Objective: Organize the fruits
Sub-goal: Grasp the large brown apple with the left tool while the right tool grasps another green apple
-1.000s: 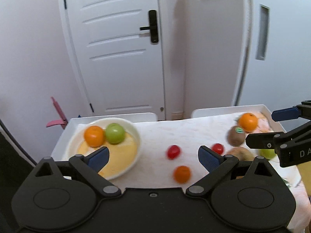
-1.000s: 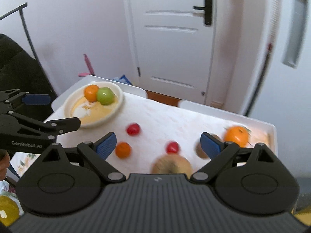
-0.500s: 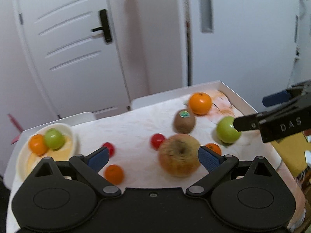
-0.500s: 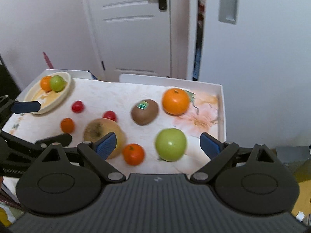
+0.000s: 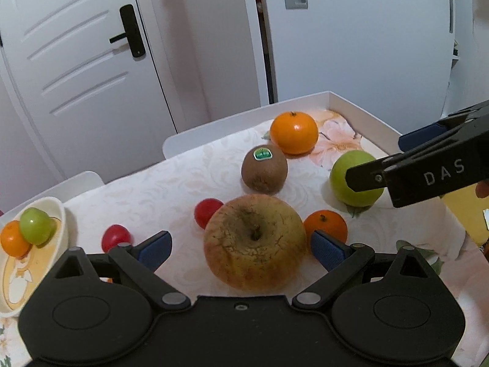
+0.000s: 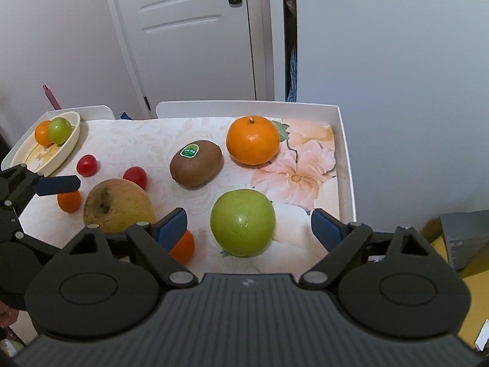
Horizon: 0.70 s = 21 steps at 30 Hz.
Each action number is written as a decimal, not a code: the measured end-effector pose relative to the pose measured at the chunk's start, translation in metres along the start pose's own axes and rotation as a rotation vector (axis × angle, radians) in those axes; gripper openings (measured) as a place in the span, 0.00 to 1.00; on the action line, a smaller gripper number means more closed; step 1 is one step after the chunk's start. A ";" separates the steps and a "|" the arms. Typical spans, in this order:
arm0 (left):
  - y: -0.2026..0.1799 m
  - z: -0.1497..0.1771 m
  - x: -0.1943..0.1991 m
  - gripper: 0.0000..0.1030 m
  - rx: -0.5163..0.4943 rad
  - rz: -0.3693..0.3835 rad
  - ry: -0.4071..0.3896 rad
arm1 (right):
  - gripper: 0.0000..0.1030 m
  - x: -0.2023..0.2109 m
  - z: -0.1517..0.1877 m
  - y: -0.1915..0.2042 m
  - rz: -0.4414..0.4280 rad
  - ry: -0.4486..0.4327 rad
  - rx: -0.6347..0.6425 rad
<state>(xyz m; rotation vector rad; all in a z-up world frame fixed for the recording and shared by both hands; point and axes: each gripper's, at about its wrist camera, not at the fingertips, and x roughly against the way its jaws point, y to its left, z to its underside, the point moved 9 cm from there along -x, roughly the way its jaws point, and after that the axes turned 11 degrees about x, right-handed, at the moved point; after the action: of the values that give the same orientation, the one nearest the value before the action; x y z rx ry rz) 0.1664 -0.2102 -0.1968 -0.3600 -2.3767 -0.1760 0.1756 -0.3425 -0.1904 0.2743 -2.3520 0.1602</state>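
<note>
My left gripper [image 5: 240,246] is open, its jaws on either side of a big wrinkled yellow apple [image 5: 255,241], not touching it. My right gripper [image 6: 249,227] is open around a green apple [image 6: 243,221], also seen in the left wrist view [image 5: 354,177]. A kiwi with a green sticker [image 6: 195,163], a large orange [image 6: 253,140], two small red fruits [image 6: 87,165] [image 6: 136,176] and two small mandarins [image 6: 69,201] [image 6: 183,244] lie on the tablecloth. A cream bowl [image 6: 68,146] at the far left holds an orange and a small green fruit.
The fruits lie on a flowered cloth inside a white tray table [image 6: 345,153] with a raised rim. A white door [image 6: 189,30] and walls stand behind. Yellow and grey boxes [image 6: 461,238] are to the right below the table.
Both grippers swung right and came closer to the table. The left now brackets the yellow apple and the right brackets the green apple. Both stayed open.
</note>
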 end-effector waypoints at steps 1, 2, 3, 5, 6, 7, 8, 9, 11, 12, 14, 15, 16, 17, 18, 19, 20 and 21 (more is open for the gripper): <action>0.000 0.001 -0.002 0.94 0.001 0.002 0.003 | 0.98 -0.003 0.001 0.000 -0.003 0.002 0.000; 0.000 0.002 -0.004 0.94 0.001 0.006 0.007 | 0.98 -0.005 0.001 0.001 -0.004 0.004 -0.001; 0.000 0.002 -0.006 0.93 0.002 0.007 0.008 | 0.97 -0.007 0.002 0.002 -0.005 0.006 0.000; -0.001 0.004 -0.009 0.90 0.001 0.016 0.018 | 0.95 -0.011 0.003 0.002 -0.009 0.011 -0.002; -0.002 0.004 -0.011 0.88 0.001 0.020 0.021 | 0.95 -0.012 0.003 0.002 -0.012 0.013 -0.004; -0.002 0.005 -0.012 0.87 -0.001 0.023 0.024 | 0.95 -0.014 0.004 0.002 -0.013 0.014 -0.006; -0.003 0.005 -0.013 0.86 -0.002 0.026 0.025 | 0.95 -0.015 0.004 0.002 -0.013 0.015 -0.007; -0.003 0.005 -0.013 0.86 -0.001 0.028 0.022 | 0.95 -0.015 0.004 0.003 -0.014 0.016 -0.008; -0.002 0.005 -0.013 0.85 0.000 0.037 0.020 | 0.95 -0.017 0.004 0.003 -0.016 0.018 -0.009; -0.002 0.005 -0.013 0.83 0.002 0.045 0.019 | 0.95 -0.018 0.005 0.003 -0.017 0.019 -0.010; -0.004 0.005 -0.012 0.78 0.005 0.066 0.019 | 0.95 -0.020 0.005 0.003 -0.020 0.023 -0.014; -0.005 0.005 -0.012 0.78 0.002 0.065 0.019 | 0.95 -0.022 0.006 0.003 -0.021 0.025 -0.015; -0.005 0.005 -0.012 0.78 -0.001 0.064 0.019 | 0.94 -0.022 0.006 0.003 -0.022 0.027 -0.015; -0.005 0.006 -0.012 0.78 0.000 0.065 0.018 | 0.93 -0.023 0.007 0.004 -0.024 0.029 -0.016; -0.005 0.005 -0.011 0.77 0.003 0.066 0.019 | 0.90 -0.024 0.007 0.004 -0.026 0.031 -0.016; -0.005 0.005 -0.011 0.77 0.004 0.066 0.019 | 0.89 -0.025 0.008 0.004 -0.029 0.037 -0.017; -0.005 0.005 -0.011 0.77 0.004 0.066 0.019 | 0.88 -0.026 0.009 0.004 -0.032 0.040 -0.019; -0.005 0.005 -0.011 0.77 0.003 0.063 0.020 | 0.87 -0.027 0.009 0.005 -0.032 0.042 -0.020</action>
<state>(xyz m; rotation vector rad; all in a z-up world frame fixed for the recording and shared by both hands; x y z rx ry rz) 0.1693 -0.2158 -0.2084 -0.4296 -2.3422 -0.1464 0.1867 -0.3357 -0.2161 0.2962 -2.3045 0.1258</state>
